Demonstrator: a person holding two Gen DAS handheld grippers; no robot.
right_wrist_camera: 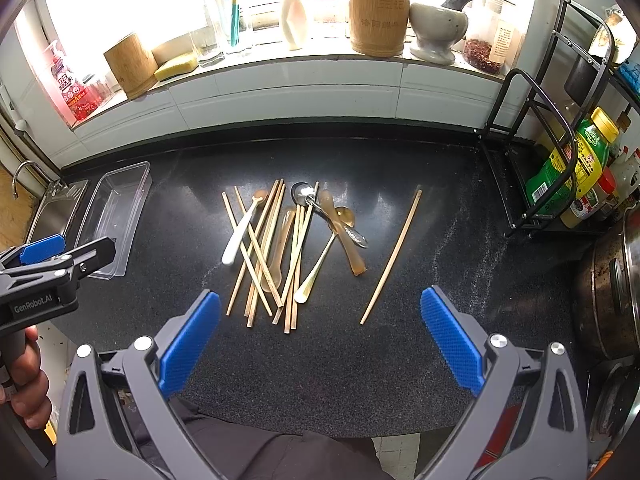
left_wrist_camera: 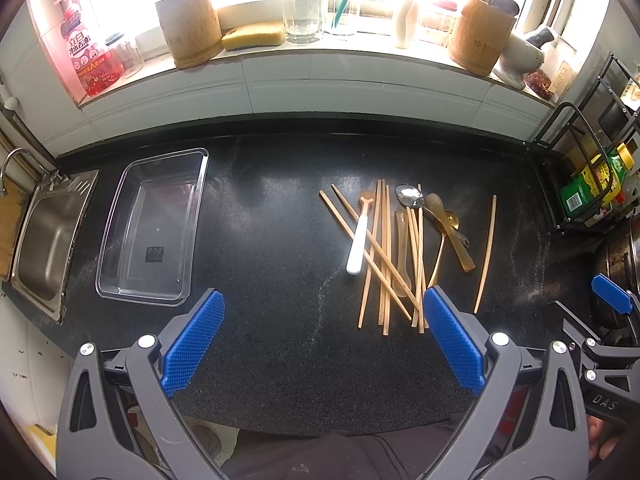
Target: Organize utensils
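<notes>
A heap of wooden chopsticks [left_wrist_camera: 386,256] [right_wrist_camera: 266,256] lies on the black counter, mixed with a white-handled spoon [left_wrist_camera: 359,246] [right_wrist_camera: 239,236], a steel spoon [left_wrist_camera: 408,196] [right_wrist_camera: 304,193], an amber spoon [left_wrist_camera: 450,232] [right_wrist_camera: 344,236] and a gold spoon [right_wrist_camera: 320,264]. One chopstick [left_wrist_camera: 486,254] [right_wrist_camera: 392,256] lies apart to the right. A clear plastic tray [left_wrist_camera: 120,240] [right_wrist_camera: 98,208] stands empty at the left. My left gripper [left_wrist_camera: 324,312] is open above the counter, just left of the heap. My right gripper [right_wrist_camera: 320,312] is open in front of the heap.
A steel sink [left_wrist_camera: 48,232] is at the far left. A black wire rack [right_wrist_camera: 532,168] with bottles stands at the right, a pot [right_wrist_camera: 612,284] beside it. Bamboo holders [left_wrist_camera: 192,24] [right_wrist_camera: 378,12], a sponge and jars line the windowsill.
</notes>
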